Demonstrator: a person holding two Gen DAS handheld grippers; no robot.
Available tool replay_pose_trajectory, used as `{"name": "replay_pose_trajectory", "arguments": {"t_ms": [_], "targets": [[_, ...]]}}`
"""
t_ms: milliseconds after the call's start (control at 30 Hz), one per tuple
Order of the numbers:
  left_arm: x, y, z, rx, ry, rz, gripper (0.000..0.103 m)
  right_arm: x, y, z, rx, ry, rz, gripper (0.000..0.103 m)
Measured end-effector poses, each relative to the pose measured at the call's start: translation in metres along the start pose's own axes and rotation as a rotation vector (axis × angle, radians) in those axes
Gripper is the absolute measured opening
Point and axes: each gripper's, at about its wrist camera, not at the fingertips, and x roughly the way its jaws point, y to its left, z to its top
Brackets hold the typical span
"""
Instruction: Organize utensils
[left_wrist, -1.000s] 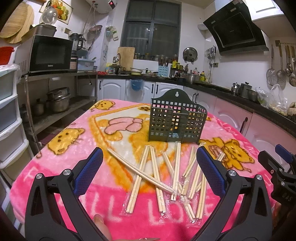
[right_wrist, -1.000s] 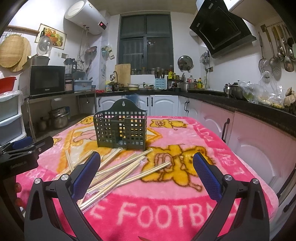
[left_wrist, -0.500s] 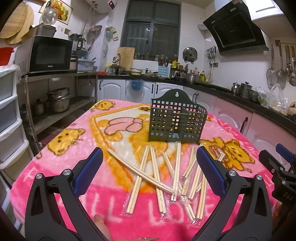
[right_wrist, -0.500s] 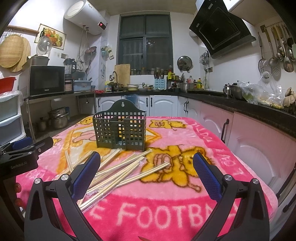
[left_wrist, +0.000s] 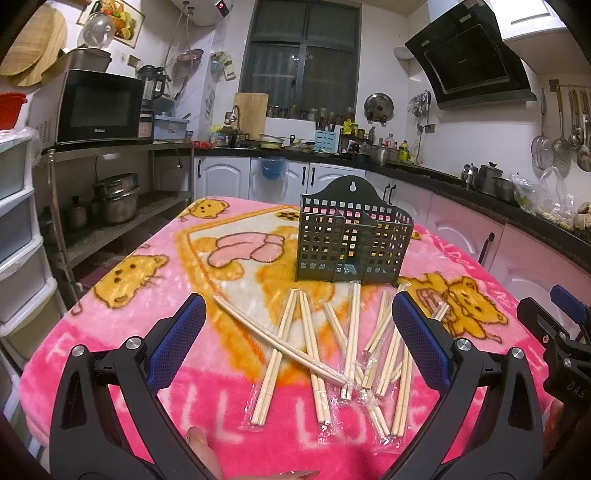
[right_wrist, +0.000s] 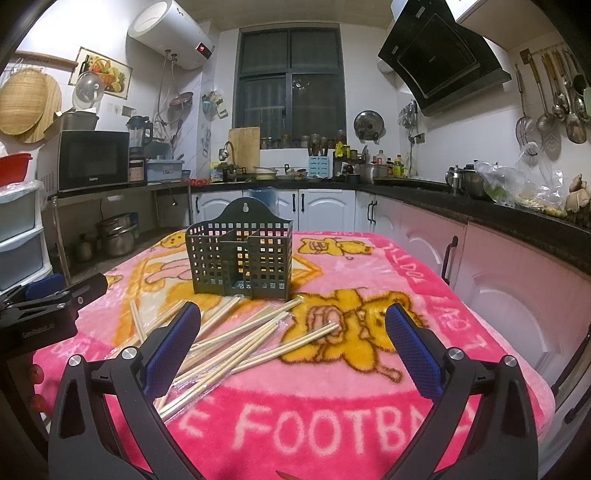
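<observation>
Left gripper (left_wrist: 299, 332): spread wide, empty, hovering over the near table | right gripper (right_wrist: 291, 339): spread, empty | wrapped chopsticks (left_wrist: 332, 343): scattered flat, near of holder | dark slotted holder (left_wrist: 352, 245): upright at centre, empty, probably their destination.

The table (left_wrist: 122, 332) wears a pink plush blanket (left_wrist: 207, 398) printed with cartoon bears and white letters; on it stands a dark perforated utensil holder (left_wrist: 351, 247), upright; just before it, wrapped chopstick pairs (left_wrist: 325, 350) lie scattered, some crossing.
</observation>
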Motion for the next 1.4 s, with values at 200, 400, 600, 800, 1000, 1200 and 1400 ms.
{"name": "replay_pose_trajectory", "arguments": {"t_ms": [200,400,600,800,1000,1200,1400], "targets": [[0.000,0.000,0.000,0.000,0.002,0.002,0.093,0.000,0.000,0.000,-0.004,0.003,0.004,0.097],[-0.001,0.003,0.003,-0.013,0.012,0.003,0.093,0.003,0.003,0.005,-0.023,0.011,0.020,0.097],[0.016,0.016,0.004,-0.042,0.050,0.044,0.093,0.018,0.010,0.011,-0.026,0.062,0.072,0.097],[0.027,0.037,0.009,-0.080,0.097,0.037,0.093,0.044,0.017,0.017,-0.022,0.141,0.132,0.097],[0.041,0.050,0.021,-0.100,0.141,0.047,0.093,0.074,0.021,0.027,0.002,0.218,0.189,0.097],[0.063,0.062,0.030,-0.129,0.198,0.032,0.093,0.102,0.018,0.039,0.024,0.270,0.191,0.097],[0.092,0.065,0.036,-0.117,0.280,0.031,0.093,0.130,0.010,0.044,0.023,0.321,0.161,0.097]]}}
